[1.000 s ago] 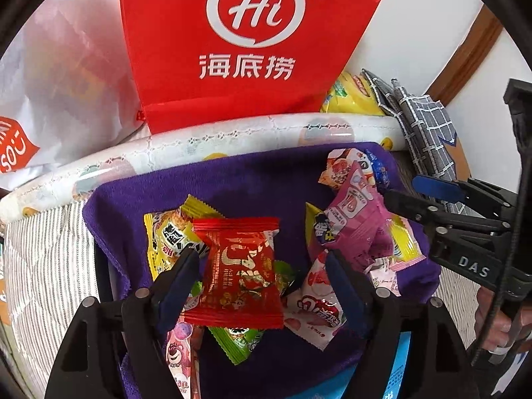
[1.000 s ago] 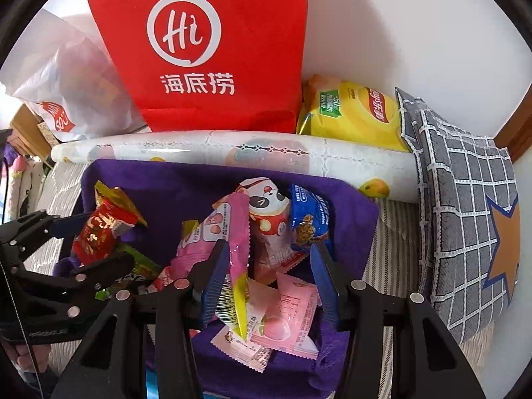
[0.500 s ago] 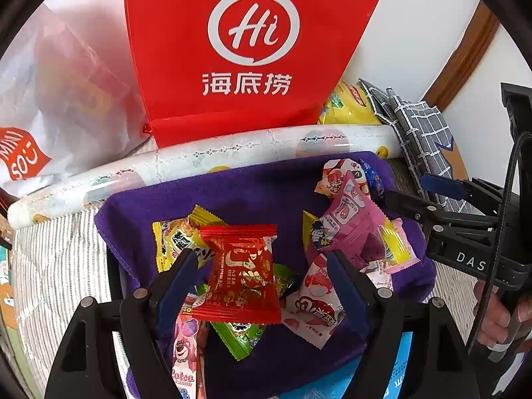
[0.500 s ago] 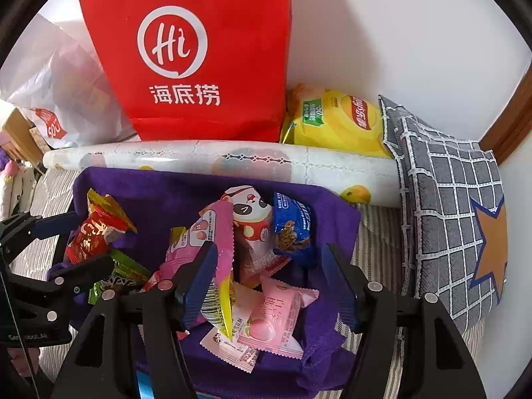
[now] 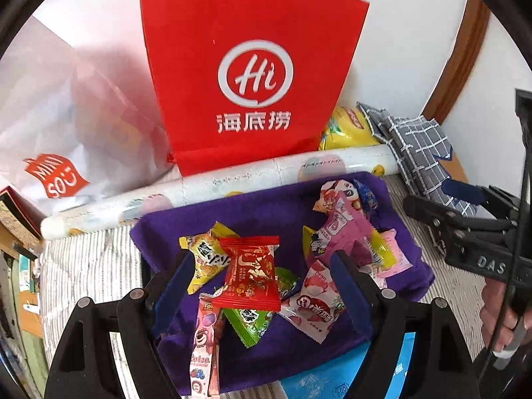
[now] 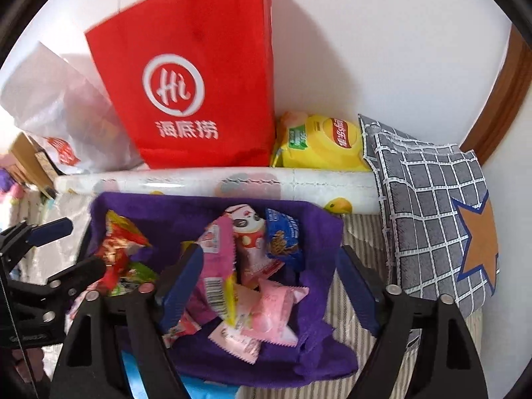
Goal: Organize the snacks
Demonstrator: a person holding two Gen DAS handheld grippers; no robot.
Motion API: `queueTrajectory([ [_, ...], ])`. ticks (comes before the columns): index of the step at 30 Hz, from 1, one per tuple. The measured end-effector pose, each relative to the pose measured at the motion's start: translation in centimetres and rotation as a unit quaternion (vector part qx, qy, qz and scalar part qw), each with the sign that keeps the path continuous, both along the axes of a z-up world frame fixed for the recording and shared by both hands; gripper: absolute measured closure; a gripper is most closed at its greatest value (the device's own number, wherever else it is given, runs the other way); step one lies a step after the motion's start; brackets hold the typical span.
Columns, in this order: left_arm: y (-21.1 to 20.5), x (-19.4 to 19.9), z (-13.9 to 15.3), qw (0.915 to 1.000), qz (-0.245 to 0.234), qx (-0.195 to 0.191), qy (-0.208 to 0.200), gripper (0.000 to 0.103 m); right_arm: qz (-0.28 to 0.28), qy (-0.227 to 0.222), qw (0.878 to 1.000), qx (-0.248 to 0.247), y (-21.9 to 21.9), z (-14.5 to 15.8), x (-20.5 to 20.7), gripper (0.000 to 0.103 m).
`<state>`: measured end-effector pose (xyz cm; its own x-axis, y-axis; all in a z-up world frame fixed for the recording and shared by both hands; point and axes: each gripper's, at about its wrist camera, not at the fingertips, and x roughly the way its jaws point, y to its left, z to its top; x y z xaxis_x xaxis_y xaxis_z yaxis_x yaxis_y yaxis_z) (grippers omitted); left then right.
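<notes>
Right wrist: opening tongs (image 6: 266, 286), empty.

Left gripper (image 5: 262, 279), jaws opening, hovers over a purple cloth (image 5: 232, 209) strewn with snack packets, a red packet (image 5: 251, 274) between its fingers untouched, a red paper bag (image 5: 252, 76) standing beyond.

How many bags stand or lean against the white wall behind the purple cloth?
2. The red paper bag with the white Hi logo stands centre-back; the translucent white plastic bag with a red logo slumps on its left. Others may be hidden.
</notes>
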<state>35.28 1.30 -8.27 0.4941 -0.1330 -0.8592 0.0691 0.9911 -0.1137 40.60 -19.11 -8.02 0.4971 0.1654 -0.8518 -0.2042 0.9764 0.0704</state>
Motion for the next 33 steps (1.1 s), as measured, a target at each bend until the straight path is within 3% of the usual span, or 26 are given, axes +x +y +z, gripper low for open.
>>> queueTrajectory([
  [8, 1.1, -2.8, 1.8, 0.9991, 0.016, -0.038, -0.007, 0.021, -0.003, 0.003, 1.000, -0.019, 0.3, 2.0, -3.4, 0.017],
  [13, 1.2, -6.0, 3.3, 0.9995, 0.020, -0.005, -0.022, 0.021, -0.002, -0.017, 1.000, -0.001, 0.5, 4.1, -6.5, 0.017],
  [25, 1.6, -14.5, 7.8, 0.9960, 0.044, -0.031, -0.072, 0.017, -0.027, -0.076, 0.995, 0.057, -1.1, 9.6, -16.1, 0.017],
  [29, 0.9, -17.8, 9.0, 0.9945, 0.045, -0.022, -0.092, 0.013, -0.032, -0.086, 0.994, 0.064, -1.6, 10.4, -19.2, 0.017],
  [33, -0.3, -21.1, 10.3, 0.9911, 0.045, 0.007, -0.125, 0.011, -0.038, -0.110, 0.992, 0.040, -1.5, 11.2, -22.5, 0.017],
])
